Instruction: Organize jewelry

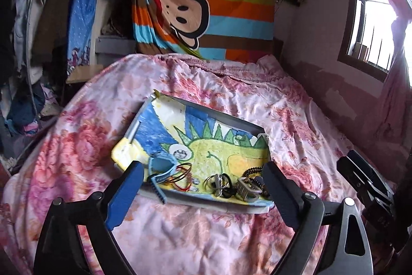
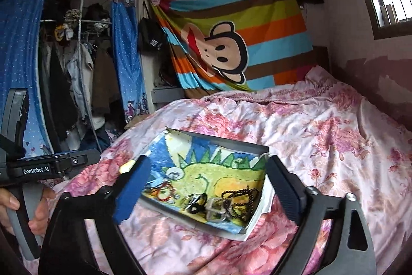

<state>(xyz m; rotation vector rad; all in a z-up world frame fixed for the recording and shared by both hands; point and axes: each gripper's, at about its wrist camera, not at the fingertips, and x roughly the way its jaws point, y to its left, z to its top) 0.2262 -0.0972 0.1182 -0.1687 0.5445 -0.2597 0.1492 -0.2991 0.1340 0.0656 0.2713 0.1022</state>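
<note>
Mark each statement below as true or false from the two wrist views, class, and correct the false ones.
1. The tray lies on a floral bedspread. True.
2. The left gripper has its jaws shut on a ring. False: its jaws stand wide apart and hold nothing.
3. The red and orange bangles lie in the tray on a dinosaur drawing. True.
4. The black beaded necklace hangs from the right gripper. False: it lies in the tray, and the right gripper is open and holds nothing.
5. A striped cloth with a cartoon monkey hangs at the head of the bed. True.
</note>
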